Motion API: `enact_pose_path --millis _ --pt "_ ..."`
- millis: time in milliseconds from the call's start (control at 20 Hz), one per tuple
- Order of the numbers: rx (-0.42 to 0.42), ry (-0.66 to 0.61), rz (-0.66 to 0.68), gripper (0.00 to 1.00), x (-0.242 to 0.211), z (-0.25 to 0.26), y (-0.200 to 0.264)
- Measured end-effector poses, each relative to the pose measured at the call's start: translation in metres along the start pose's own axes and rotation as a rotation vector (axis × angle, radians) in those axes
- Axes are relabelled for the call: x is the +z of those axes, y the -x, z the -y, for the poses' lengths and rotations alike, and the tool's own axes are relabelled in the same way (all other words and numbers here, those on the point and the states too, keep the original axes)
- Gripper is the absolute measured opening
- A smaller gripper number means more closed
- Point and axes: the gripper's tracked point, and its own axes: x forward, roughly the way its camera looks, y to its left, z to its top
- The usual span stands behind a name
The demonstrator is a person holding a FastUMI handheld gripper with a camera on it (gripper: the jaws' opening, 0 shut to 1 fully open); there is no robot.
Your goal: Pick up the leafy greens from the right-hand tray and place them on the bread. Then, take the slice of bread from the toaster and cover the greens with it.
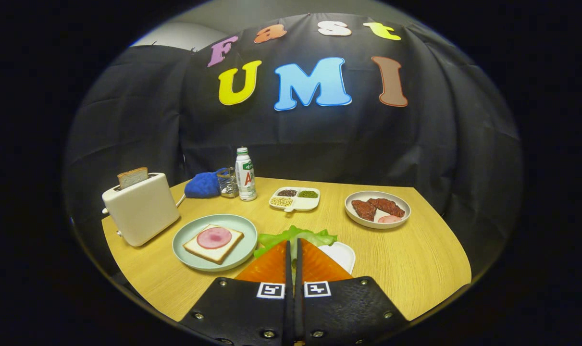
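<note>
Operator: Where do the fingers [293, 247] stand?
Technician: Nearly closed, apparently pinching the greens [298, 236] over the white tray [342, 254]; contact is hidden.
Operator: Good practice?
Technician: Confirm hold; target is the bread [214, 243], left, on its plate [185, 240].

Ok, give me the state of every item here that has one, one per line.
tongs: closed on the lettuce
lettuce: gripped, over the white tray
toaster: bread slice sticking up
plated bread: ham-topped, no greens yet
bottle: upright, capped
</note>
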Motion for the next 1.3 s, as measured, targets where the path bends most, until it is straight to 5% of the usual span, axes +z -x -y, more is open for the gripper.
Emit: enact_pose_path --millis 650,1300 --pt "0.178 -0.033 0.057 0.01 0.028 -0.092 -0.023" --pt "0.239 -0.055 0.046 0.01 0.023 -0.145 -0.062"
